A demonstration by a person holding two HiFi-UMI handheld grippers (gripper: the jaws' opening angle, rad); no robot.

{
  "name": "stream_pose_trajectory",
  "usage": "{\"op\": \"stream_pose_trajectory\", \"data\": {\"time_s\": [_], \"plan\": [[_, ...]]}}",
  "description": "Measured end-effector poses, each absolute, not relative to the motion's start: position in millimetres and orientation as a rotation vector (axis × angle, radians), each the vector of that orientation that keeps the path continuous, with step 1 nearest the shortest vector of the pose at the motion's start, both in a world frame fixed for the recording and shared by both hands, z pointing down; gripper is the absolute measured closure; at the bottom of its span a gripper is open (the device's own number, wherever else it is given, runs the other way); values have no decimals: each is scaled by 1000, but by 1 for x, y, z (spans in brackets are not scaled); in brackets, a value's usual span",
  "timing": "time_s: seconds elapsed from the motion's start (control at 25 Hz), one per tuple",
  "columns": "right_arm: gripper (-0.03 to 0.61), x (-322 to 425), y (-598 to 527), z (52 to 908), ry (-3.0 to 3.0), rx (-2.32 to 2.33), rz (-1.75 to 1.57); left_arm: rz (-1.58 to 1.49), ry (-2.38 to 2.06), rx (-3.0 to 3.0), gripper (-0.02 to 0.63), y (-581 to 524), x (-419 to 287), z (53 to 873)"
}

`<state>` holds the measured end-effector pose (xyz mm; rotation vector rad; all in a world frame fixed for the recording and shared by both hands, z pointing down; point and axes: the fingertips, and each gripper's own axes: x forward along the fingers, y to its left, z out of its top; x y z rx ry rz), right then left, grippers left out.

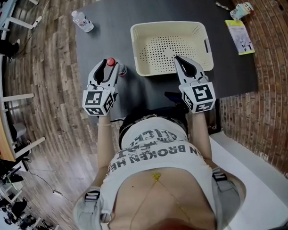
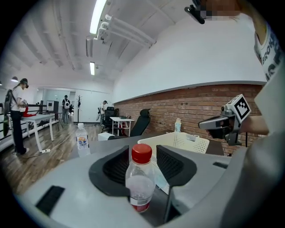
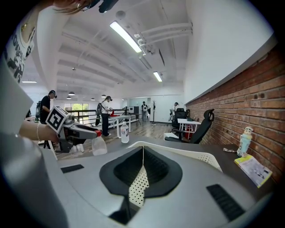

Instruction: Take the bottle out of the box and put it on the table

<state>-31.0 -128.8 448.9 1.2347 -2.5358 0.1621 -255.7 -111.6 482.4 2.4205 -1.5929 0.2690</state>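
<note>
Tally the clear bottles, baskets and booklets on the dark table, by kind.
Clear bottles: 2, one red-capped, one white-capped
Basket: 1
Booklet: 1
Total: 4

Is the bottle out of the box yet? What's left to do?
Nearly finished. Done: the box is empty and the bottle stands upright on the table beside it. In hand: the left gripper has its fingers apart around the bottle, not squeezing it as far as I can see. Left: probably only drawing that gripper back.
</note>
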Motion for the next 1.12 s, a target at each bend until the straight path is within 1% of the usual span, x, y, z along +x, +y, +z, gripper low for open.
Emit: {"op": "stream_pose_trajectory", "data": {"time_s": [0.44,0.56,0.6,0.68,0.72,1.12], "plan": [[569,-29,-127,452,-2533,1224,159,318,-1638,2550,437,-103,-244,442],[569,-29,-126,453,-2532,1216,154,338,-1598,2607,459,-100,-232,438],[569,-29,-126,453,-2532,1213,154,335,-1577,2624,481,-99,-227,438],[569,-28,-124,453,-2529,1207,152,330,-1534,2651,593,-96,-219,440],[569,-28,-124,454,-2528,1205,153,331,-1510,2656,603,-95,-215,442],[569,-30,-118,462,-2515,1179,170,304,-1377,2614,606,-88,-190,463]]}}
